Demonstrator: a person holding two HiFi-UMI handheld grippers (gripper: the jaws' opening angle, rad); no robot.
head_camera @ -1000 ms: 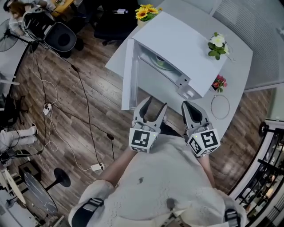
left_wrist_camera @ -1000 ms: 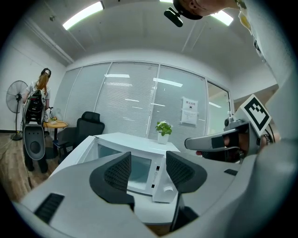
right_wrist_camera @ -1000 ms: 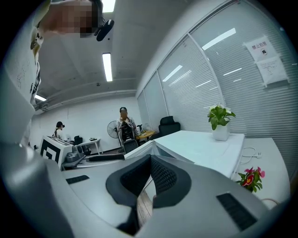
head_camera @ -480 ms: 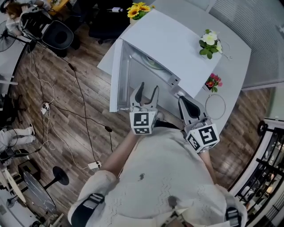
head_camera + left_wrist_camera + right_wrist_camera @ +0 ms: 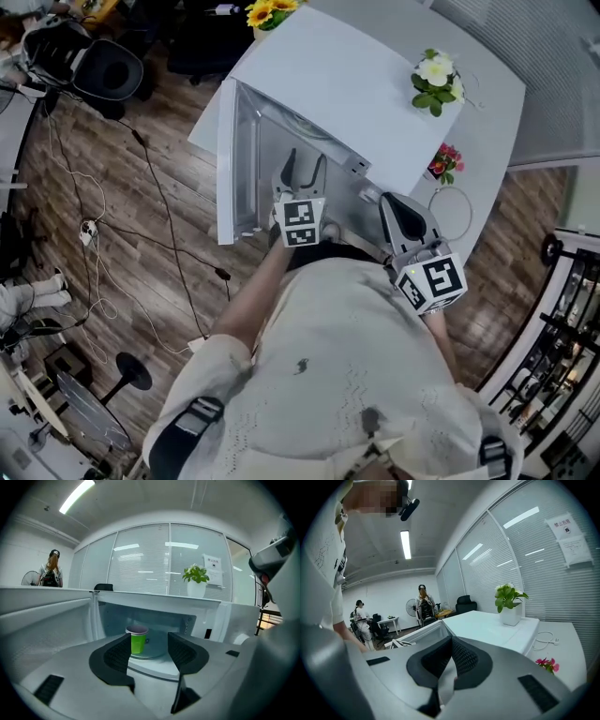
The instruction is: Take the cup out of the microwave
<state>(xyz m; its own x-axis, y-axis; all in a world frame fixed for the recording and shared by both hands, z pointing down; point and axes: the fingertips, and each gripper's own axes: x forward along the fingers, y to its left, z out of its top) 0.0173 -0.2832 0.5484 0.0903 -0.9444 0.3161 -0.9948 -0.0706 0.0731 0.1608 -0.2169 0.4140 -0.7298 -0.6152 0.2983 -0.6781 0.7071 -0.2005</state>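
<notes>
Cup (image 5: 138, 640) — green, looks light and thin-walled, easy to crush or tip; wants a gentle pinch at mid-height. Stands upright in microwave (image 5: 108, 616), ahead of left gripper (image 5: 149, 641) – spread wide, just opened further, touching nothing. Right gripper (image 5: 451, 641) pinched together, empty

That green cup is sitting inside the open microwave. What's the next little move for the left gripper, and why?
Probably ease the left gripper forward into the microwave until its open jaws straddle the green cup. The cup stands upright on the turntable, lined up near the left jaw but farther in, untouched.
</notes>
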